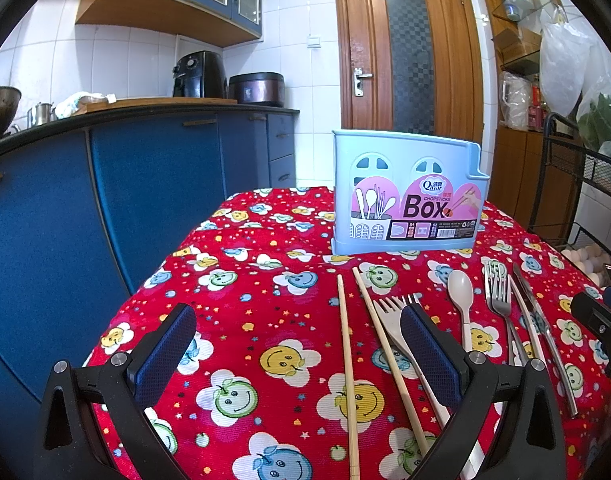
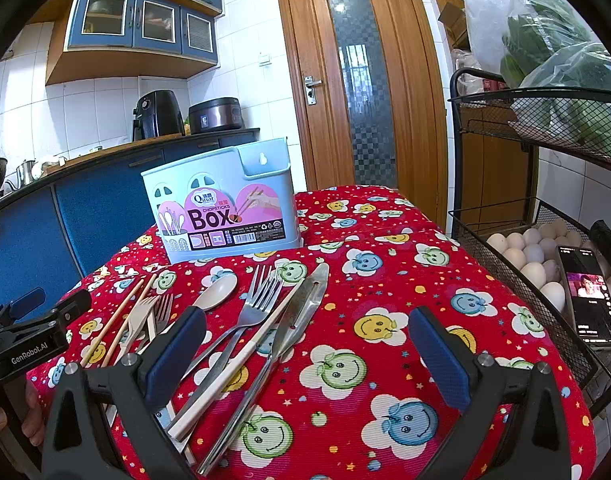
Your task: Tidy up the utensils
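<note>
A light blue chopstick box [image 1: 407, 192] [image 2: 225, 208] stands upright at the far side of the red patterned tablecloth [image 1: 265, 320]. In front of it lie two wooden chopsticks [image 1: 347, 356] [image 2: 117, 320], a beige plastic fork [image 1: 393, 320] [image 2: 139, 316], a beige spoon [image 1: 461, 292] [image 2: 215, 294], metal forks [image 1: 499, 292] [image 2: 257, 300] and a metal knife [image 1: 533, 312] [image 2: 301, 308]. My left gripper [image 1: 297, 344] hovers open above the cloth, the chopsticks between its fingers. My right gripper [image 2: 309, 352] is open too, low over the knife handle, holding nothing.
Blue kitchen cabinets [image 1: 105, 200] run along the left with an air fryer [image 1: 199, 74] and a cooker [image 1: 257, 88] on the counter. A wooden door [image 2: 361, 80] is behind. A black wire rack [image 2: 525, 240] on the right holds eggs [image 2: 533, 256], a phone [image 2: 589, 296] and bagged greens.
</note>
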